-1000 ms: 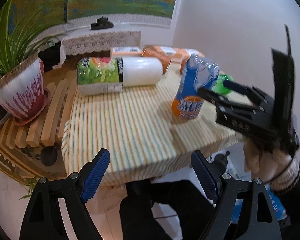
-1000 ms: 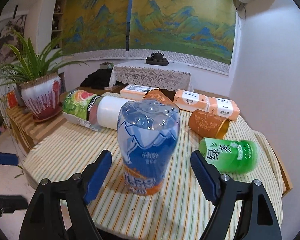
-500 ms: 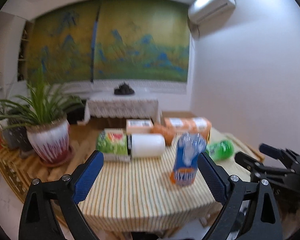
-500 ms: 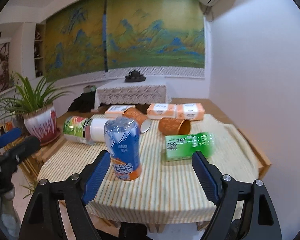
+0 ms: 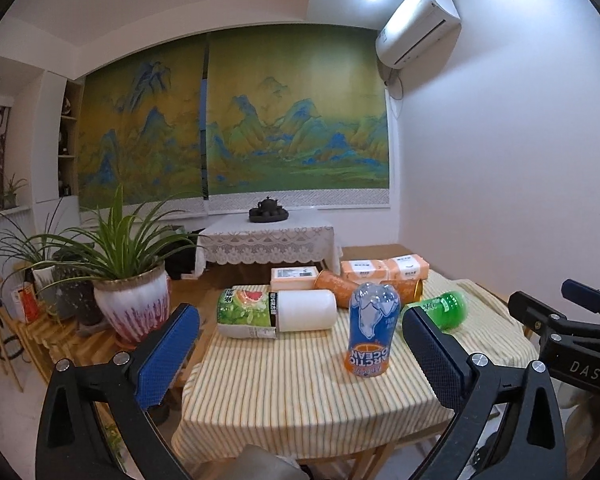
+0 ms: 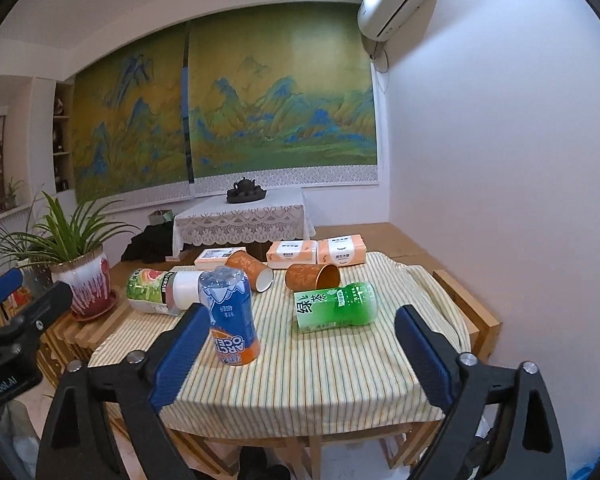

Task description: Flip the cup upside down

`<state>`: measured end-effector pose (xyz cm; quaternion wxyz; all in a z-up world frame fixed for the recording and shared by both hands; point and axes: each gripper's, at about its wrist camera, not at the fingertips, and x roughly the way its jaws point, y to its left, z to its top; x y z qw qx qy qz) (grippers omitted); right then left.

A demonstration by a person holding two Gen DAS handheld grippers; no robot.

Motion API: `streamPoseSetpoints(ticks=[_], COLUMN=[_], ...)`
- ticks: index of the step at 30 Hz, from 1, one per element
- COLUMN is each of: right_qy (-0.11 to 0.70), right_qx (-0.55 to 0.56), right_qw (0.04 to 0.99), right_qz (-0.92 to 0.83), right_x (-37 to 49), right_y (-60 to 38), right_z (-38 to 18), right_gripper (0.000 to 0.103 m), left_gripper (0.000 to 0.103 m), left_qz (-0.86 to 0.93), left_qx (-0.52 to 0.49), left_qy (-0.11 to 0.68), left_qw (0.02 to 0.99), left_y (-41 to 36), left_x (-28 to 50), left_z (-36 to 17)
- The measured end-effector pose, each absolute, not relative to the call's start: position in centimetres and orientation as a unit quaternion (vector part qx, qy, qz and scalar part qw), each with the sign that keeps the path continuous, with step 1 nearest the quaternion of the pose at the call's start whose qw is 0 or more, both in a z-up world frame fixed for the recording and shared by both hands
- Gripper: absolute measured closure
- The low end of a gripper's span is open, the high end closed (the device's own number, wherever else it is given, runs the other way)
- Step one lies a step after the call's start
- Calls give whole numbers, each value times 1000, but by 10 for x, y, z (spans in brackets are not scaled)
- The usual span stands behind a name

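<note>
A blue and orange cup [image 5: 370, 330] [image 6: 230, 316] stands upside down on the striped tablecloth [image 5: 300, 392] [image 6: 340, 364], its print inverted. Two orange paper cups [image 6: 250, 270] [image 6: 312, 276] lie on their sides further back; the left wrist view shows one orange cup [image 5: 334, 286] beside the white roll. My left gripper [image 5: 300, 354] is open, held back from the near table edge with nothing between its fingers. My right gripper [image 6: 296, 356] is open too, off the table's front, empty. Each gripper shows at the edge of the other's view.
A green bottle [image 6: 336, 306] lies on its side at the right. A green-labelled white roll [image 5: 278, 312] lies at the left. Tissue packs [image 6: 318, 252] sit at the back. A potted plant [image 5: 130, 304] stands on a slatted wooden bench left of the table. A white wall borders the right.
Both grippers have pulled back and up from the table, so the cup looks smaller and farther away. The right gripper, which framed the inverted cup a second ago, now stands clear of it.
</note>
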<state>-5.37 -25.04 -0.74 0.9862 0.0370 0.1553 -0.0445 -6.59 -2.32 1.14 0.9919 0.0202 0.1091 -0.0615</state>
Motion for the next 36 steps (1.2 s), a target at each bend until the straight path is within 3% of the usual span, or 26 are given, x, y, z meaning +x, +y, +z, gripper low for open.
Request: streamPoseSetpoints(ticks=[6, 36], right_qy=[151, 149], right_qx=[35, 39], right_qw=[987, 987], right_qz=[-41, -40], right_x=[-60, -61], right_y=[-247, -244], right_z=[-8, -7], right_gripper=[4, 4], left_gripper=[0, 0], left_qz=[-56, -51], left_qx=[18, 6], left_qy=[105, 120], left_qw=[993, 991], left_y=[-25, -17], left_x=[-76, -73], left_z=[12, 8])
